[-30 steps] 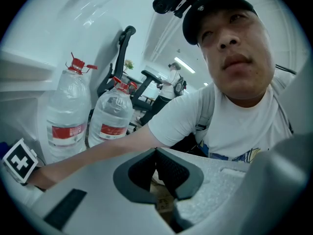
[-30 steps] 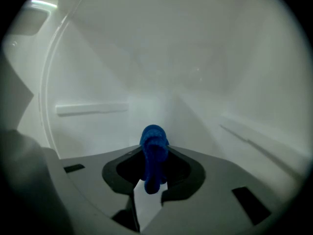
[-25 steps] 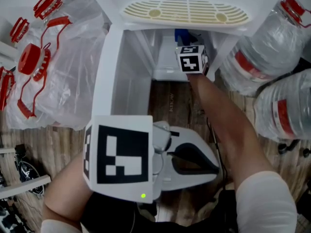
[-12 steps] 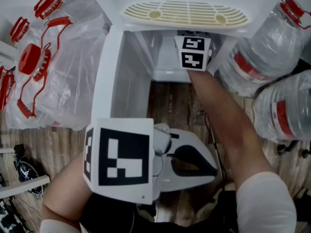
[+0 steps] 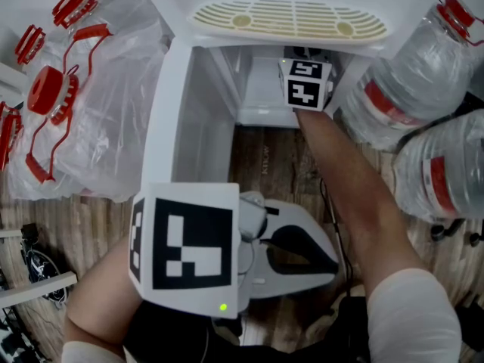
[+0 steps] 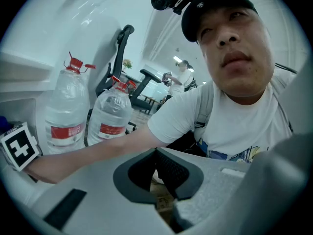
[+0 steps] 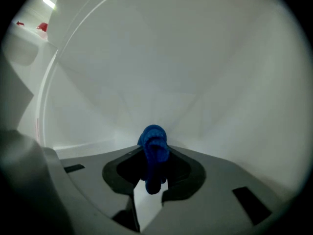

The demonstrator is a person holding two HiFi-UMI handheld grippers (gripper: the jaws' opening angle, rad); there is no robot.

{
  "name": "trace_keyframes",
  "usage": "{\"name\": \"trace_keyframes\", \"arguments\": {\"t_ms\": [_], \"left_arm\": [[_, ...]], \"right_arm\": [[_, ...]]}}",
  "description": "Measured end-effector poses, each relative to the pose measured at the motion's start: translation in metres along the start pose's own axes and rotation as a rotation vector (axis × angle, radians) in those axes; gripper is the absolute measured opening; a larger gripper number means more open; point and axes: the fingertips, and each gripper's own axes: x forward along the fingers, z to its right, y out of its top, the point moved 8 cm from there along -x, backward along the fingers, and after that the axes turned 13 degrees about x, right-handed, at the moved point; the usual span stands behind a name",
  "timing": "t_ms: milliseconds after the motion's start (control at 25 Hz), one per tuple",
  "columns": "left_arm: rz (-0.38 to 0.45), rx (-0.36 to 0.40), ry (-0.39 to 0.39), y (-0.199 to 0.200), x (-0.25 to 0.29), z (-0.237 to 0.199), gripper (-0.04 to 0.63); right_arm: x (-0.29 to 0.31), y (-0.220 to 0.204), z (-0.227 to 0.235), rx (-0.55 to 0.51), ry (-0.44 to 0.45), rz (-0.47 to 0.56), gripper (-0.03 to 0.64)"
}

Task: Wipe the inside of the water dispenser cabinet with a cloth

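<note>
The white water dispenser cabinet (image 5: 189, 119) stands open below me. My right gripper reaches inside it; in the head view only its marker cube (image 5: 306, 84) and the forearm show, with the jaws hidden. In the right gripper view my right gripper (image 7: 155, 179) is shut on a bunched blue cloth (image 7: 154, 148), held close to the cabinet's white inner wall (image 7: 186, 72). My left gripper (image 5: 331, 264) hangs low near my body, outside the cabinet, shut with nothing between its jaws. In its own view the left gripper (image 6: 164, 182) points back at the person.
Two full water bottles (image 5: 408, 74) (image 5: 446, 176) lie at the right of the cabinet. Empty bottles with red caps in clear plastic (image 5: 91, 89) pile at the left. A slotted drip tray (image 5: 287, 20) tops the dispenser. Wooden floor (image 5: 265, 161) lies before the opening.
My right gripper has moved deeper into the cabinet and a little to the right; the blue cloth seen above the cube a second ago is now hidden. The left gripper has not moved.
</note>
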Motion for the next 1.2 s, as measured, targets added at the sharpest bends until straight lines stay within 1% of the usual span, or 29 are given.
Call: {"name": "trace_keyframes", "arguments": {"t_ms": [160, 320, 520, 600, 720, 800, 1000, 1080, 1200], "left_arm": [[-0.007, 0.006, -0.004, 0.0, 0.0, 0.0, 0.003], [-0.006, 0.006, -0.003, -0.001, 0.0, 0.0, 0.003], [-0.007, 0.008, -0.004, 0.0, 0.0, 0.001, 0.003], [-0.005, 0.008, -0.004, 0.0, 0.0, 0.001, 0.003], [-0.004, 0.008, -0.006, -0.001, 0.0, 0.001, 0.003], [-0.001, 0.01, -0.006, 0.0, 0.0, 0.001, 0.003], [-0.009, 0.012, -0.011, -0.001, 0.001, 0.001, 0.003], [-0.01, 0.016, -0.013, -0.001, 0.0, 0.002, 0.003], [-0.012, 0.018, -0.014, -0.001, 0.0, 0.003, 0.003]], "right_arm": [[0.006, -0.02, 0.006, 0.008, -0.034, -0.094, 0.087], [0.01, -0.035, 0.008, -0.001, -0.046, -0.157, 0.086], [0.011, -0.057, 0.016, 0.056, -0.074, -0.243, 0.087], [0.011, -0.062, 0.019, 0.089, -0.084, -0.26, 0.086], [0.008, -0.057, 0.017, 0.132, -0.081, -0.233, 0.087], [0.005, -0.044, 0.012, 0.156, -0.065, -0.189, 0.087], [-0.004, -0.012, 0.009, 0.294, -0.065, -0.086, 0.087], [-0.006, -0.002, 0.009, 0.338, -0.058, -0.042, 0.087], [-0.008, 0.007, 0.01, 0.388, -0.063, -0.003, 0.087]]}}
